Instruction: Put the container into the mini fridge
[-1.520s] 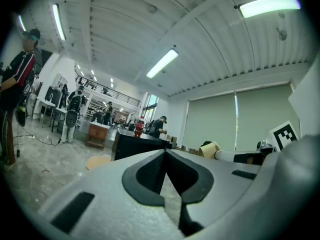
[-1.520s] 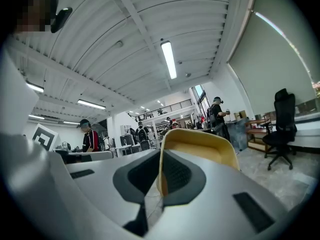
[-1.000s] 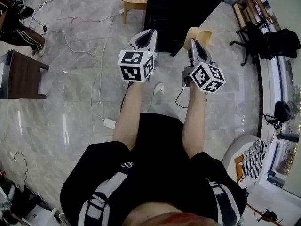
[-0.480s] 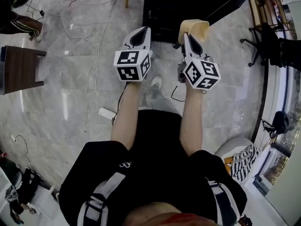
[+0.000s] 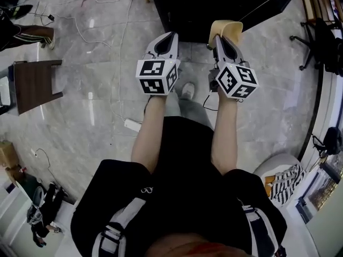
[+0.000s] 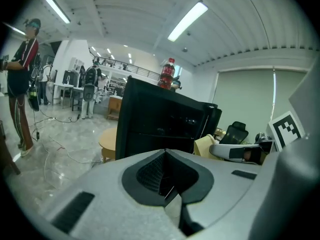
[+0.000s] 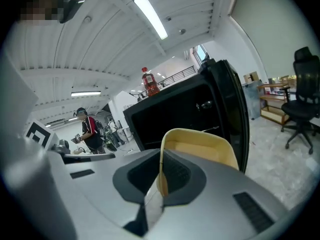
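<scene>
Far left, a dark wooden stool (image 5: 35,84) sits well apart from the action, with white cables and a power strip (image 5: 131,125) lying across the grey marble floor (image 5: 91,52). There is plenty of bare floor on that side.

Now the left gripper (image 5: 169,36), held out at arm's length: its jaws are pressed together with nothing between them. Ahead of it stands the black mini fridge (image 6: 160,119), with a red soda bottle (image 6: 167,74) on top and a low round wooden table (image 6: 110,141) beside its left flank.

Just beside it is the right gripper (image 5: 218,38), and that one has the container (image 7: 200,151). It is a pale yellow, thin-walled tub with an open top and rounded corners. The jaws are clamped on one side wall, which stands edge-on between them.

The tub hangs in the air right at the fridge's front edge. The dark interior lies straight ahead, and the fridge door (image 7: 235,114) is swung open close on the tub's right.

Further right, a black office chair (image 7: 302,99) is well clear.
</scene>
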`<state>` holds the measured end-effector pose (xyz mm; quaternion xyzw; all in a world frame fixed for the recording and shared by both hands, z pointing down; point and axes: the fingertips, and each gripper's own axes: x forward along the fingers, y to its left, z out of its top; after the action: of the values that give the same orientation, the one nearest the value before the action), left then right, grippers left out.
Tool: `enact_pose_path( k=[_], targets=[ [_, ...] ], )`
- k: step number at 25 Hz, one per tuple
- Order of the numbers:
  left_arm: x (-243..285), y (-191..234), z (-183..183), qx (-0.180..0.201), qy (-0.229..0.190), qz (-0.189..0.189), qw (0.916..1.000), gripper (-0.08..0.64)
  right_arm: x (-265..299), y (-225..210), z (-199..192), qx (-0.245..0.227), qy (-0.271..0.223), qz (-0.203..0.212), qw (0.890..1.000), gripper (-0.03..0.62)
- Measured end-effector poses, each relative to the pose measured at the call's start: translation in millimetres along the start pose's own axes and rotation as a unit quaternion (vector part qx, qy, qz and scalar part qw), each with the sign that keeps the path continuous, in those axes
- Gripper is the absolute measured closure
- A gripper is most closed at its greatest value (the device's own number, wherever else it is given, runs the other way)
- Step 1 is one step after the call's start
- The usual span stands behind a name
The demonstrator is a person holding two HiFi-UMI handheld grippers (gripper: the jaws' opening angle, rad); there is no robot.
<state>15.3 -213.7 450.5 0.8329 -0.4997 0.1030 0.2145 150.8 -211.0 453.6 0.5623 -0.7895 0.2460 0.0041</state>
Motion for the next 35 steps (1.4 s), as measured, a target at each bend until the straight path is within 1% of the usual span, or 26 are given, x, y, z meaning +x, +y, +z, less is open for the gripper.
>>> enact_pose_path(
  k=[5, 8, 12, 14, 17, 20, 23, 25, 27, 28, 29, 31, 35],
  targets=[
    [22, 9, -4, -0.003, 0.024, -0.004, 0.9997, 0.554, 19, -6, -13, 0.01, 0.027, -0.002, 1.0, 0.574],
    [27, 17, -13, -0.01, 0.041, -0.002, 0.9991, 0.554, 29, 3, -27, -0.011, 0.057, 0.009, 0.998, 0.574],
    [34, 24, -18, -0.008, 0.056, -0.002, 0.9984, 0.554, 50, 4, -45, -0.051, 0.097, 0.027, 0.994, 0.574],
    [34, 30, -24, -0.013, 0.067, 0.004, 0.9977, 0.554, 61, 1, -57, -0.077, 0.122, 0.036, 0.989, 0.574],
    [27, 36, -29, -0.021, 0.077, 0.017, 0.9967, 0.554, 75, -7, -70, -0.124, 0.155, 0.05, 0.979, 0.574],
    [17, 38, -33, -0.027, 0.081, 0.029, 0.9959, 0.554, 90, -15, -81, -0.18, 0.185, 0.07, 0.964, 0.574],
    [11, 48, -37, -0.033, 0.086, 0.041, 0.9949, 0.554, 112, -25, -97, -0.243, 0.211, 0.09, 0.942, 0.574],
    [8, 56, -38, -0.035, 0.089, 0.048, 0.9942, 0.554, 127, -29, -108, -0.285, 0.228, 0.104, 0.925, 0.574],
    [3, 63, -39, -0.039, 0.091, 0.055, 0.9936, 0.554, 138, -32, -119, -0.326, 0.247, 0.12, 0.905, 0.574],
    [1, 67, -40, -0.041, 0.092, 0.06, 0.9931, 0.554, 143, -34, -126, -0.349, 0.257, 0.129, 0.892, 0.574],
    [-2, 70, -41, -0.042, 0.093, 0.064, 0.9927, 0.554, 147, -37, -133, -0.373, 0.268, 0.136, 0.878, 0.574],
    [-7, 75, -42, -0.044, 0.096, 0.071, 0.9918, 0.554, 154, -46, -148, -0.425, 0.292, 0.145, 0.845, 0.574],
    [-20, 83, -46, -0.047, 0.1, 0.085, 0.9903, 0.554, 161, -68, -176, -0.523, 0.327, 0.16, 0.77, 0.574]
  ],
)
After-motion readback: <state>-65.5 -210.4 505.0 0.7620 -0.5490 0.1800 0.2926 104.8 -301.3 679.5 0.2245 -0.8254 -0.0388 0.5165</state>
